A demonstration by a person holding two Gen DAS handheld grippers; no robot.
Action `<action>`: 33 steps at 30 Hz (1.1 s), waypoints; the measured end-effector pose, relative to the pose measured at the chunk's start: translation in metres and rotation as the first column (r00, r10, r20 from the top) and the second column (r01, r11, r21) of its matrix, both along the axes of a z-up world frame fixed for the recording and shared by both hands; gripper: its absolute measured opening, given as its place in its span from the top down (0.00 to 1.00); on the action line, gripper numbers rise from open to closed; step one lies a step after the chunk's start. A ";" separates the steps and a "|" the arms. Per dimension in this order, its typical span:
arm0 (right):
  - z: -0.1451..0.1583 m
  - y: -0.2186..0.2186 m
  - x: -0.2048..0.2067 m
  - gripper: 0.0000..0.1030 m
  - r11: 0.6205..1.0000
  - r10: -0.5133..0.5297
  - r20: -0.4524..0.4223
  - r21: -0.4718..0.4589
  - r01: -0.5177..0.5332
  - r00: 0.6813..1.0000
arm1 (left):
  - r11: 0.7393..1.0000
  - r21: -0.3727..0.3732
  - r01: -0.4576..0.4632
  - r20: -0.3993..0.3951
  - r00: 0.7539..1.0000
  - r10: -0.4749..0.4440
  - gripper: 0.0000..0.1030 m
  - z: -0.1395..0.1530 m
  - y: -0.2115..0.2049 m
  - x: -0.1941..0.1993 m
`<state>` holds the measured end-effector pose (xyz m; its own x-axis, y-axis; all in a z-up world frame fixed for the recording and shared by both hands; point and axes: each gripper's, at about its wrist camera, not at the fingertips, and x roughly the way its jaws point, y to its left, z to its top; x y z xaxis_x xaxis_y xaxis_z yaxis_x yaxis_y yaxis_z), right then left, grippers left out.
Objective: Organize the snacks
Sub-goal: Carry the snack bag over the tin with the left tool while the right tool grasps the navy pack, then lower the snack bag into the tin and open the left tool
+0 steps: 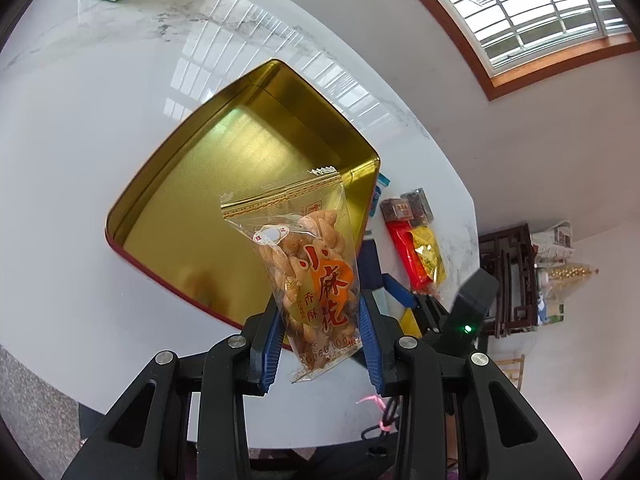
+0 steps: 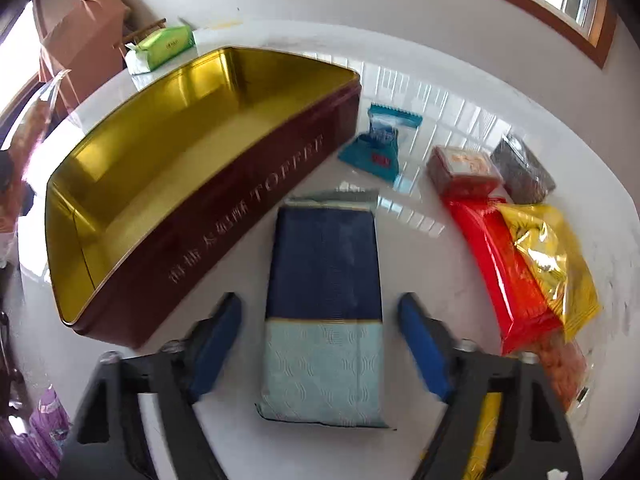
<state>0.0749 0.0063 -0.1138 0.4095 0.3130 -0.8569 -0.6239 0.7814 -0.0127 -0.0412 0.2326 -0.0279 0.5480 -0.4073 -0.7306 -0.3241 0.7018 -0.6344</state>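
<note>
Snacks are going into the tin [image 1: 192, 184], a long box with a gold inside and dark red walls lettered TOFFEE, which stands empty in the middle of my white marble-look desk [image 1: 80, 128]. My left tool [image 1: 320, 336] is clamped on the lower end of a clear bag of twisted fried dough [image 1: 308, 264], which stands upright between the blue pads and hangs above the tin's near corner. By my reading, this step is the loading of the first packet, and the next move calls for carrying the bag over the rim, lowering it to the gold floor and only then letting go, so it lies flat. My right tool [image 2: 320, 344] stands part-open astride a navy and pale blue packet [image 2: 324, 304] lying flat just beside the tin's lettered wall; the pads show clear desk on either side and do not touch it, so nothing is held there. That packet looks next in line and wants a grip across its width. Farther out from the tin on that same side lie a small teal sachet [image 2: 372, 152], a red packet [image 2: 500, 272] with a yellow packet [image 2: 548, 256] overlapping it, and two dark wrapped blocks. Beyond the tin's far end sits a green tissue pack [image 2: 160, 48]. White walls, a wood-framed barred window [image 1: 540, 4] and dark wooden furniture close the room.
</note>
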 end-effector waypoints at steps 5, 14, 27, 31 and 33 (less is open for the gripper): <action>0.003 -0.019 -0.007 0.55 0.998 0.006 0.002 0.068 -0.006 1.000 | 0.999 0.051 0.010 0.012 1.000 -0.010 0.65 0.001 -0.003 0.006; 0.050 -0.114 -0.035 0.55 0.943 -0.197 0.075 0.286 0.169 0.977 | 0.985 0.172 0.028 0.006 1.000 -0.030 0.65 -0.005 -0.007 0.037; 0.032 -0.292 -0.014 0.55 0.759 -0.616 0.018 0.280 0.587 0.788 | 0.902 0.416 0.119 -0.033 0.993 -0.116 0.65 -0.020 -0.025 0.093; 0.019 -0.311 -0.008 0.55 0.721 -0.666 0.001 0.258 0.643 0.746 | 0.871 0.472 0.136 -0.051 0.991 -0.127 0.65 -0.024 -0.027 0.106; 0.014 -0.315 -0.009 0.55 0.709 -0.678 -0.008 0.255 0.657 0.735 | 0.862 0.487 0.142 -0.062 0.990 -0.128 0.65 -0.027 -0.025 0.114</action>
